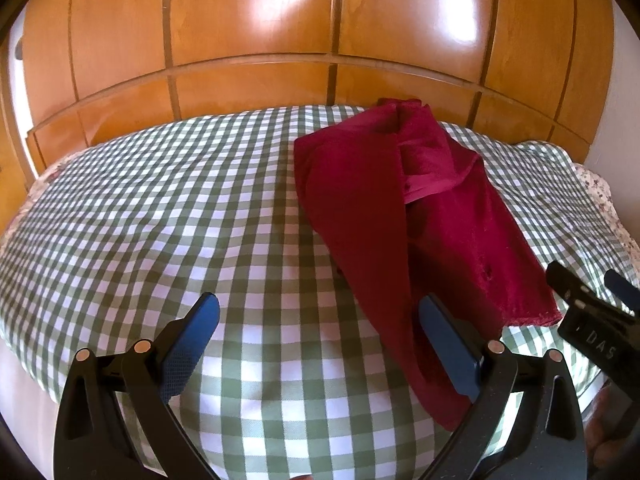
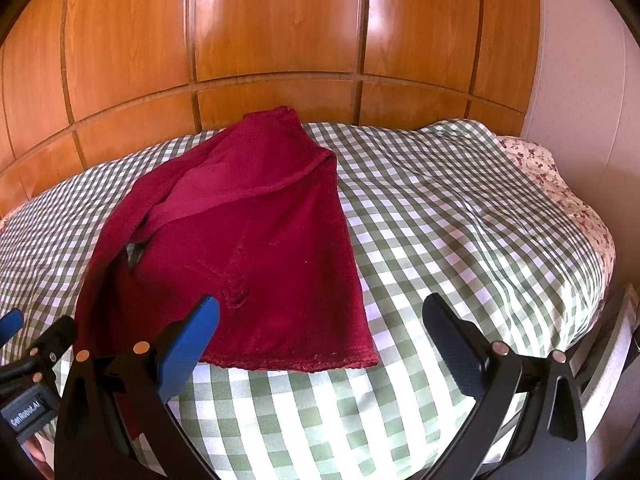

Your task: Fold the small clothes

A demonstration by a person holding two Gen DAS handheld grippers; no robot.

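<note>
One red garment [image 2: 256, 248], partly folded, on your bed's green-check cover [image 2: 460, 220], before wooden headboard [image 2: 280, 40]. Your left gripper [image 1: 320, 320]: fingers spread, right finger [image 1: 448, 344] over garment's near strip, nothing pinched. Your right gripper [image 2: 320, 320]: fingers spread, left finger [image 2: 188, 340] at hem's near corner, right finger over bare cover.

Both wrist views look forward between spread jaws, low and close over the checked bed [image 1: 160, 200] toward the wooden wardrobe [image 1: 256, 20] — left view from the garment's [image 2: 256, 240] left, right view from its right; both share garment, bed, wardrobe.
</note>
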